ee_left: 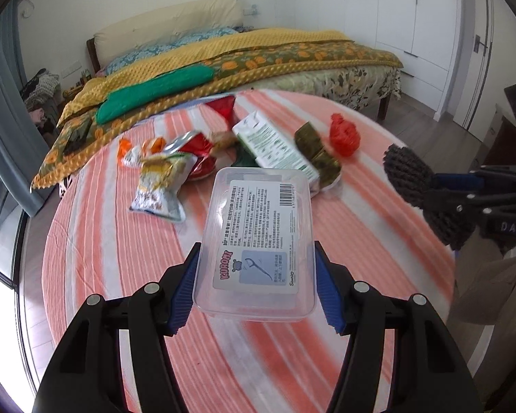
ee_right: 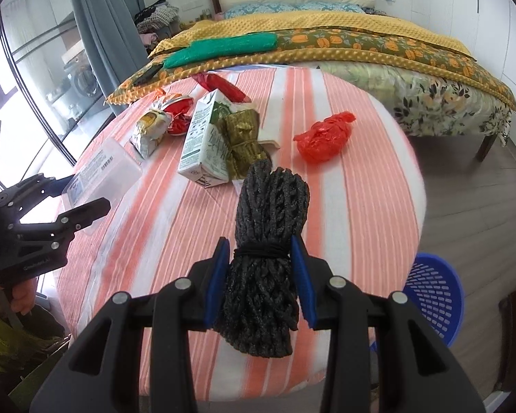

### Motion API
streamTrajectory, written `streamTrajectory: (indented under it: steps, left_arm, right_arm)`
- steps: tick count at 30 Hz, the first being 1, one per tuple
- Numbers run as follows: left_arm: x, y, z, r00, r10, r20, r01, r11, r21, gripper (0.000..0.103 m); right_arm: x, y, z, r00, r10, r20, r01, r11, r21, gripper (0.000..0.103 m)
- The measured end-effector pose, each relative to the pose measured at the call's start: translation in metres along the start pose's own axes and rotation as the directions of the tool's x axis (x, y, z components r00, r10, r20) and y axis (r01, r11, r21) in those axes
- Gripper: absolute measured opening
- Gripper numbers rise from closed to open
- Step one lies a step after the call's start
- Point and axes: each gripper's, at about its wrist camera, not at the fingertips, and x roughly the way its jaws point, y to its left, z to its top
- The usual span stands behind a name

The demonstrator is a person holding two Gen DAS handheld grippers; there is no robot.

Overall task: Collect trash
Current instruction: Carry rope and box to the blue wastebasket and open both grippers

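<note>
My left gripper (ee_left: 256, 278) is shut on a clear plastic floss-pick box (ee_left: 258, 237) and holds it above the striped round table (ee_left: 103, 247). My right gripper (ee_right: 263, 275) is shut on a black rope bundle (ee_right: 268, 241) above the table's near edge. It also shows in the left wrist view (ee_left: 416, 186). On the table lie a green-white carton (ee_right: 203, 141), a gold-green wrapper (ee_right: 244, 137), a red plastic bag (ee_right: 323, 136), and crumpled snack bags (ee_right: 154, 127). The box and left gripper show at the left of the right wrist view (ee_right: 99, 172).
A blue perforated basket (ee_right: 433, 292) stands on the floor to the right of the table. A bed (ee_right: 326, 38) with yellow and floral covers lies behind the table. Glass doors and a curtain (ee_right: 103, 17) are at the left.
</note>
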Motion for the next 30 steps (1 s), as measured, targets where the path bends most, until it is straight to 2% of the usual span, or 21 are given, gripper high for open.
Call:
streamTrajectory:
  steps: [2, 5, 7, 9, 13, 17, 20, 24, 30]
  left_arm:
    - [-0.002, -0.01, 0.008, 1.0, -0.022, 0.009, 0.022, 1.0, 0.008, 0.06]
    - [-0.001, -0.032, 0.022, 0.993, -0.119, 0.008, 0.119, 0.993, 0.0, 0.06]
    - [0.004, -0.055, 0.031, 0.981, -0.196, -0.003, 0.196, 0.981, 0.006, 0.06]
    - [0.011, -0.085, 0.04, 0.962, -0.274, -0.021, 0.274, 0.962, 0.018, 0.061]
    - [0.027, -0.153, 0.054, 0.911, -0.408, -0.065, 0.411, 0.911, 0.045, 0.061]
    - [0.057, -0.227, 0.066, 0.867, -0.482, -0.124, 0.493, 0.867, 0.072, 0.061]
    - [0.09, -0.269, 0.073, 0.844, -0.506, -0.176, 0.522, 0.851, 0.058, 0.061]
    - [0.131, -0.309, 0.077, 0.846, -0.487, -0.216, 0.511, 0.857, 0.072, 0.061]
    - [0.183, -0.345, 0.078, 0.842, -0.465, -0.274, 0.499, 0.864, 0.065, 0.061]
  right_arm:
    - [-0.005, -0.01, 0.0, 1.0, -0.001, 0.01, 0.001, 1.0, 0.015, 0.036]
    - [-0.014, -0.034, -0.002, 0.999, -0.031, 0.022, 0.03, 0.998, 0.048, 0.036]
    - [-0.023, -0.064, -0.007, 0.996, -0.08, 0.028, 0.078, 0.993, 0.087, 0.036]
    - [-0.033, -0.094, -0.015, 0.991, -0.13, 0.03, 0.125, 0.983, 0.131, 0.036]
    - [-0.045, -0.163, -0.037, 0.973, -0.232, -0.005, 0.227, 0.949, 0.218, 0.036]
    - [-0.042, -0.224, -0.06, 0.966, -0.252, -0.058, 0.257, 0.92, 0.295, 0.036]
    - [-0.034, -0.264, -0.076, 0.968, -0.234, -0.085, 0.249, 0.904, 0.348, 0.036]
    - [-0.016, -0.305, -0.09, 0.975, -0.192, -0.114, 0.222, 0.891, 0.397, 0.036]
    - [0.01, -0.349, -0.105, 0.98, -0.14, -0.14, 0.19, 0.862, 0.469, 0.038]
